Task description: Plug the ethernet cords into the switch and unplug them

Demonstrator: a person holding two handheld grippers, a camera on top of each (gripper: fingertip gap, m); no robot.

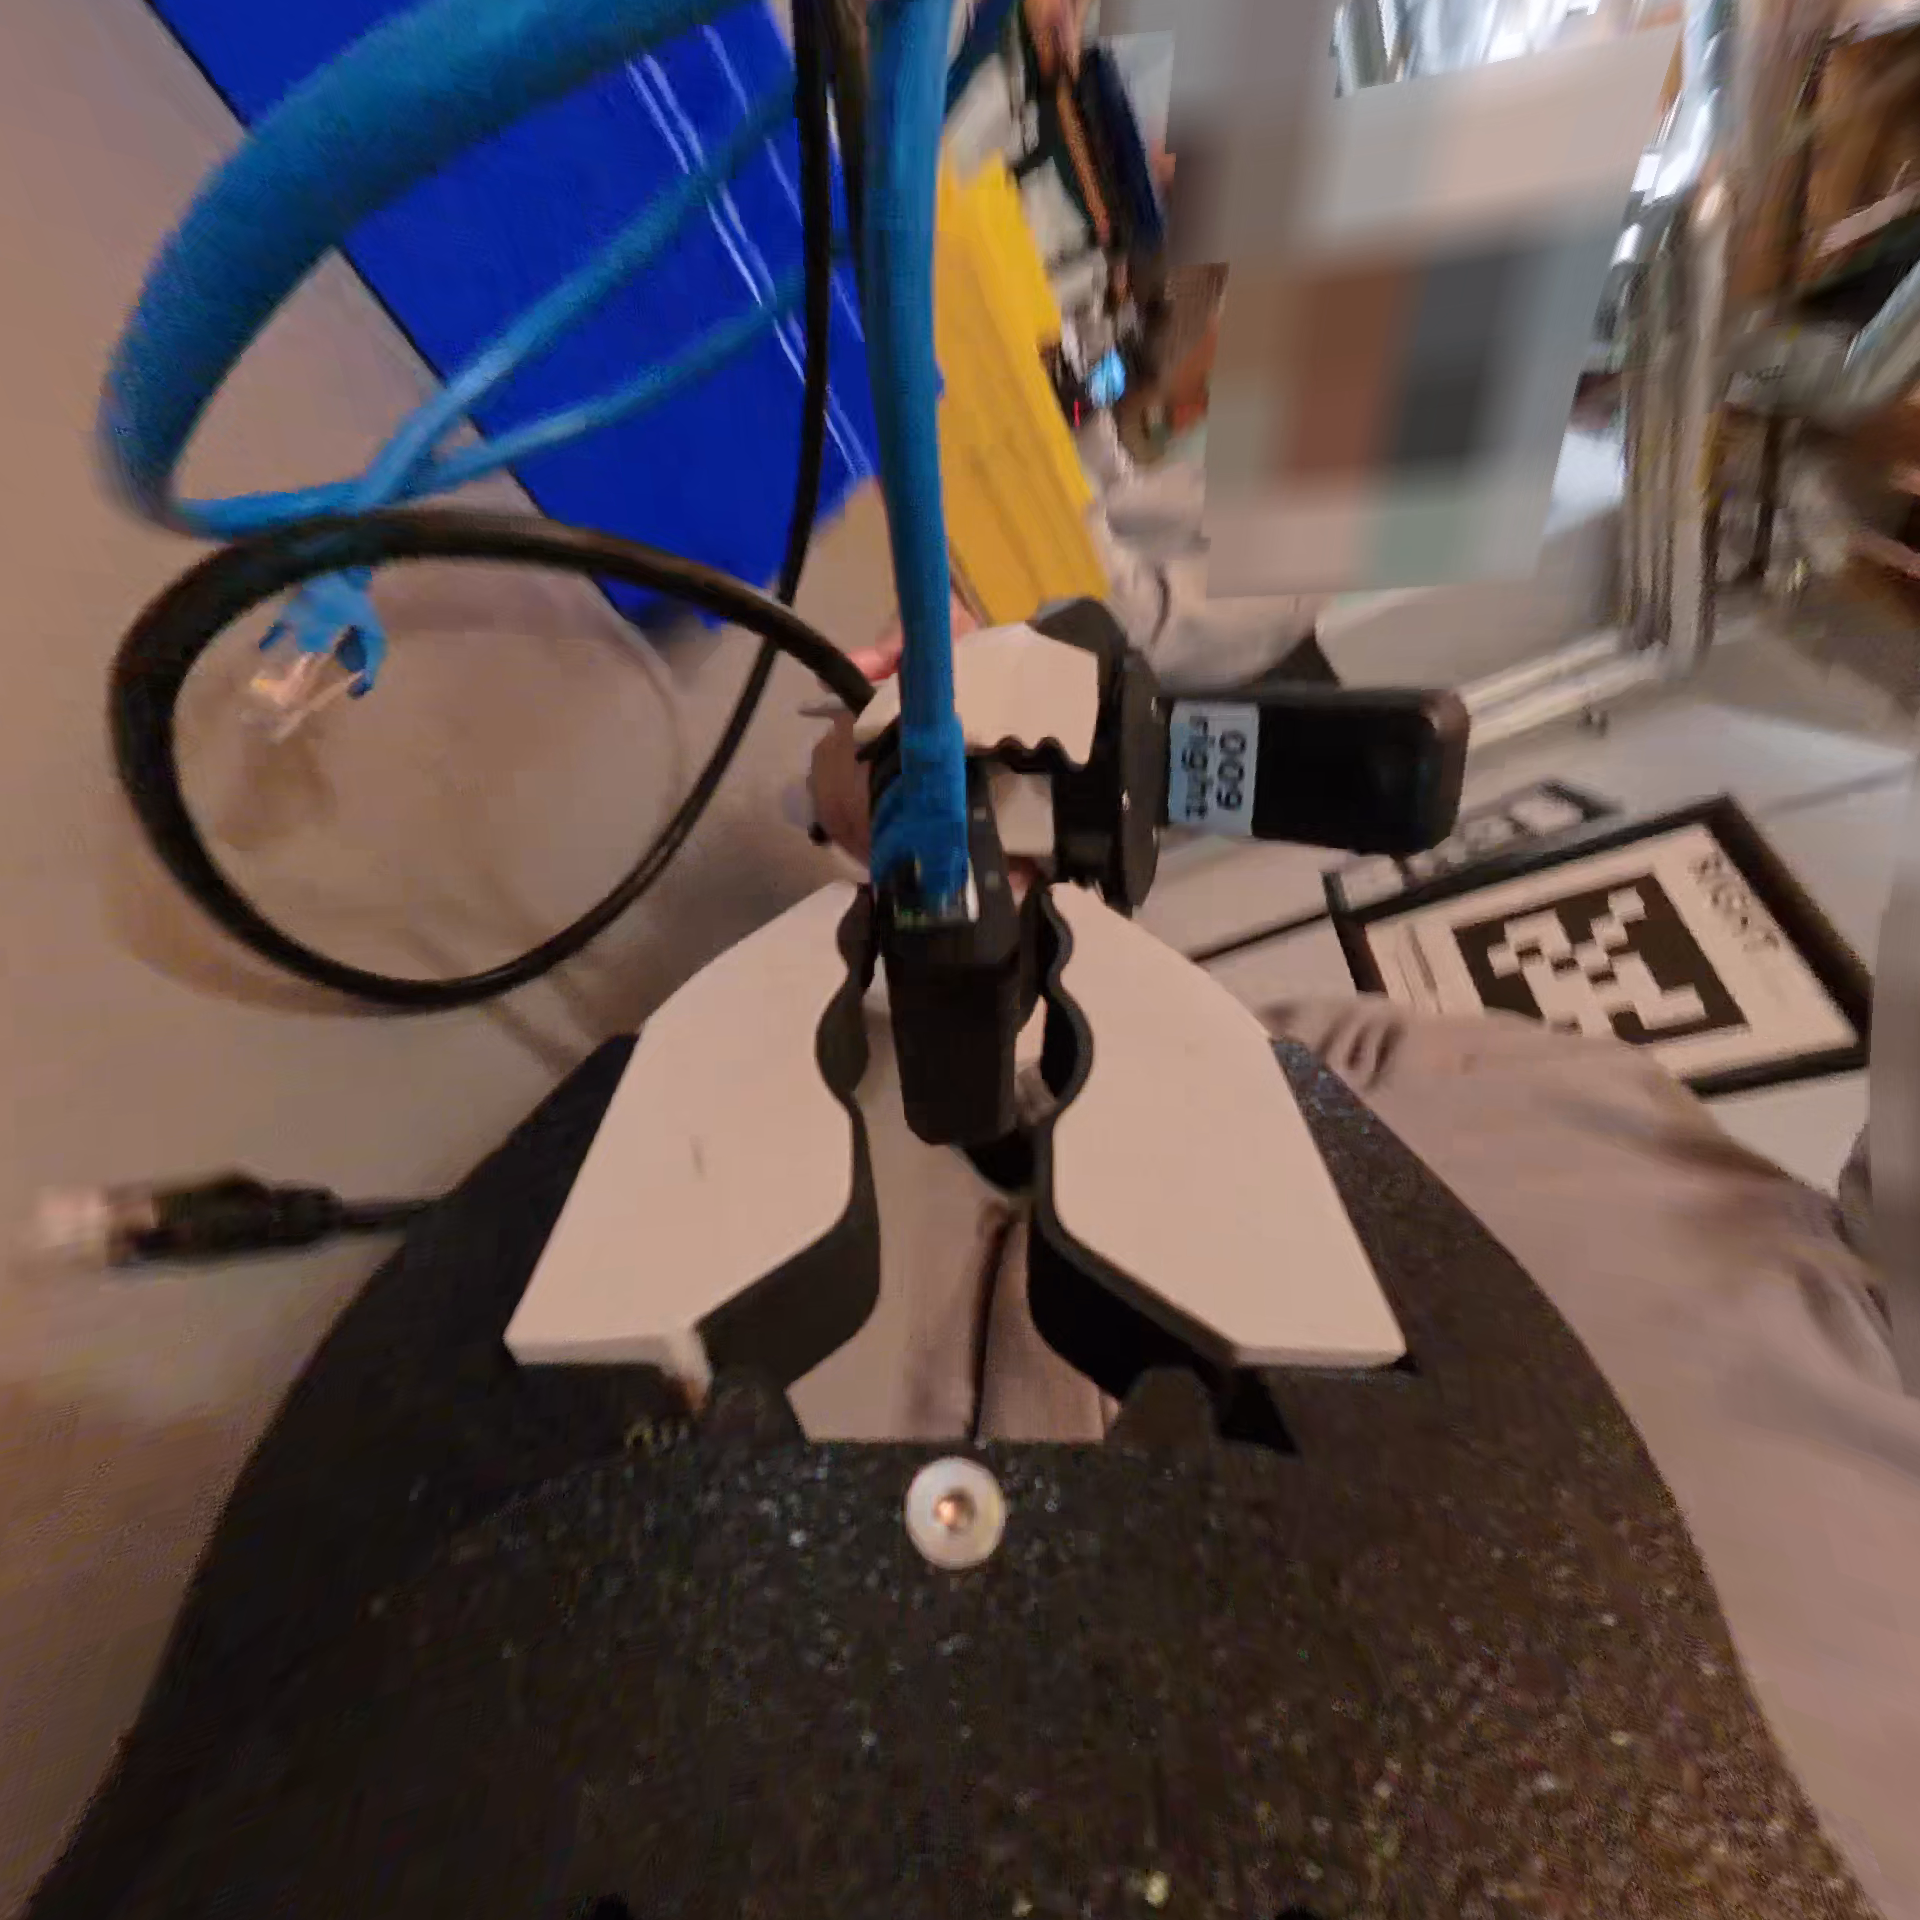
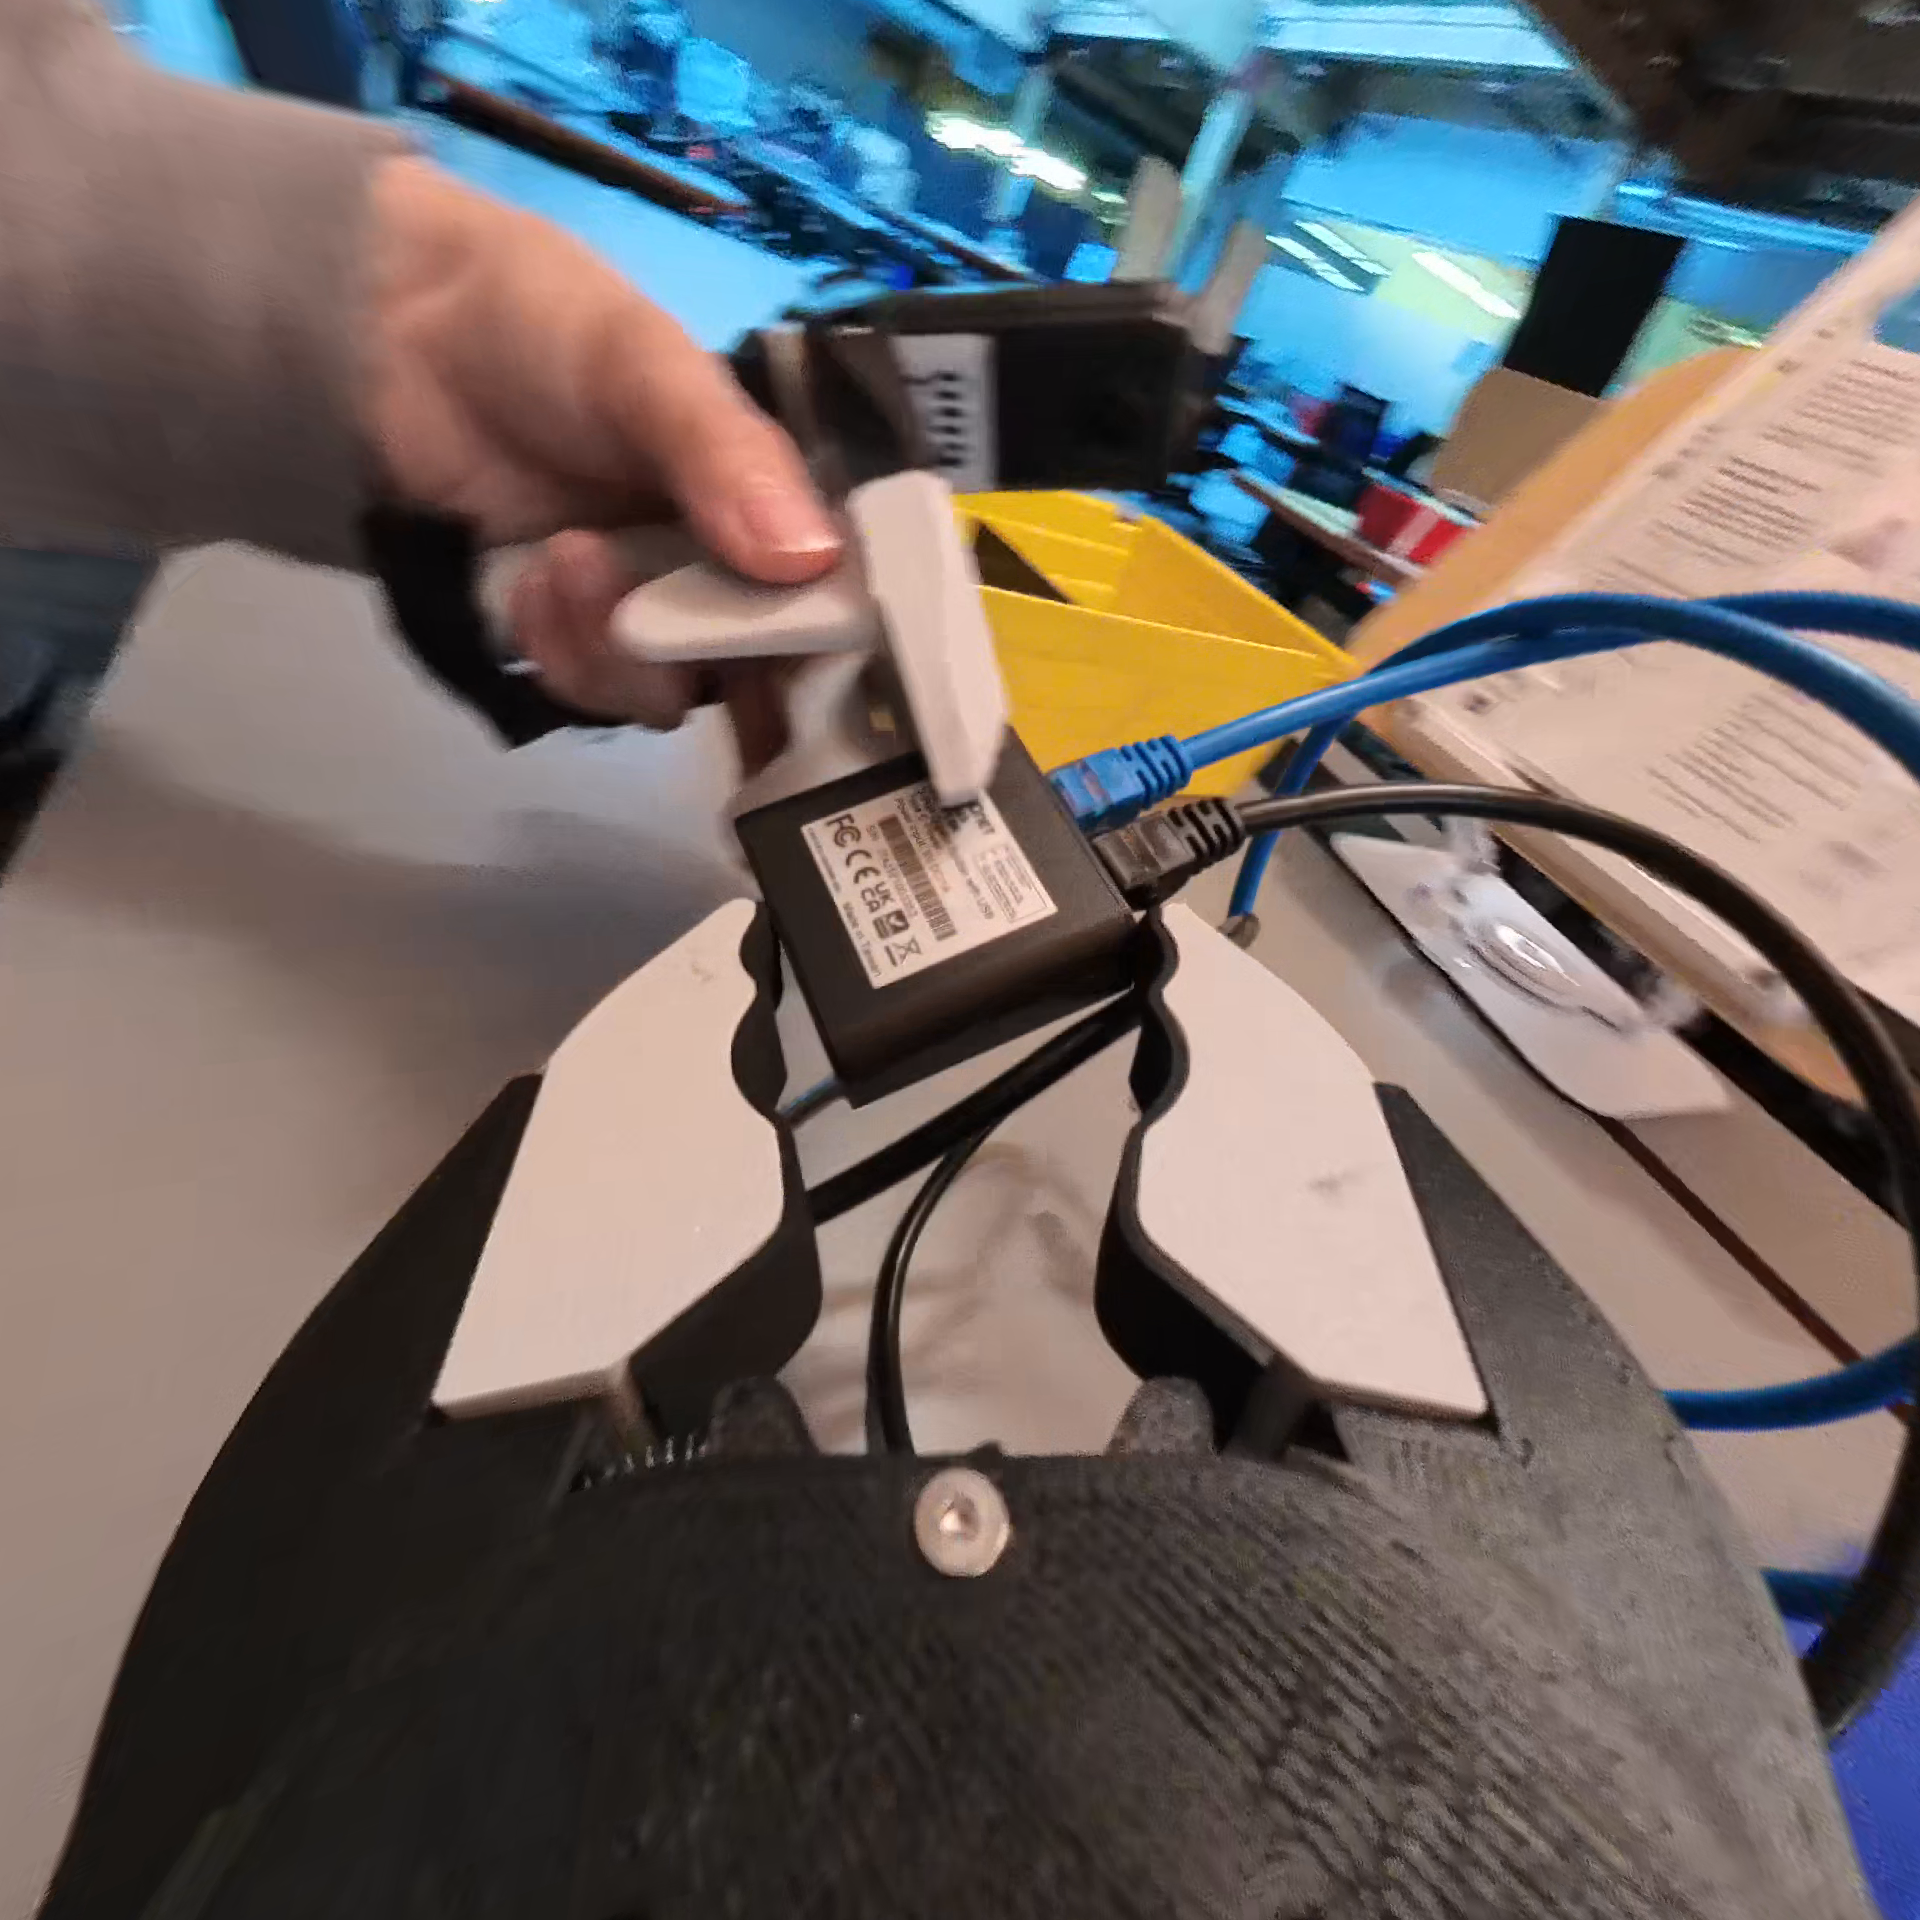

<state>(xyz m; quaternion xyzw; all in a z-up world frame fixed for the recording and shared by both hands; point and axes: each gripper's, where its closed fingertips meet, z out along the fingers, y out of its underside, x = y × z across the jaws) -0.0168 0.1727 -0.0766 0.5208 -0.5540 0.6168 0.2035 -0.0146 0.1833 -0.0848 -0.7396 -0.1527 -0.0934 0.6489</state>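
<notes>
The small black switch (image 1: 948, 1013) is held up between both grippers. My left gripper (image 1: 951, 920) is shut on its thin sides. My right gripper (image 2: 961, 935) is shut across its width, with the labelled face of the switch (image 2: 935, 914) towards the camera. A blue ethernet cord (image 1: 914, 468) and a black ethernet cord (image 2: 1558, 821) are plugged in side by side, by the blue plug (image 2: 1122, 774) and the black plug (image 2: 1174, 842). A loose blue plug (image 1: 322, 644) and a loose black plug (image 1: 197, 1216) hang or lie free at the left. The black cord (image 1: 416, 977) loops left.
A person's hand (image 2: 540, 416) holds the left gripper (image 2: 914, 644). The right gripper (image 1: 1049, 769) shows beyond the switch. A yellow bin (image 2: 1143, 644) and a blue panel (image 1: 582, 260) stand behind. A framed marker sheet (image 1: 1600, 935) and printed papers (image 2: 1714, 499) lie at the right.
</notes>
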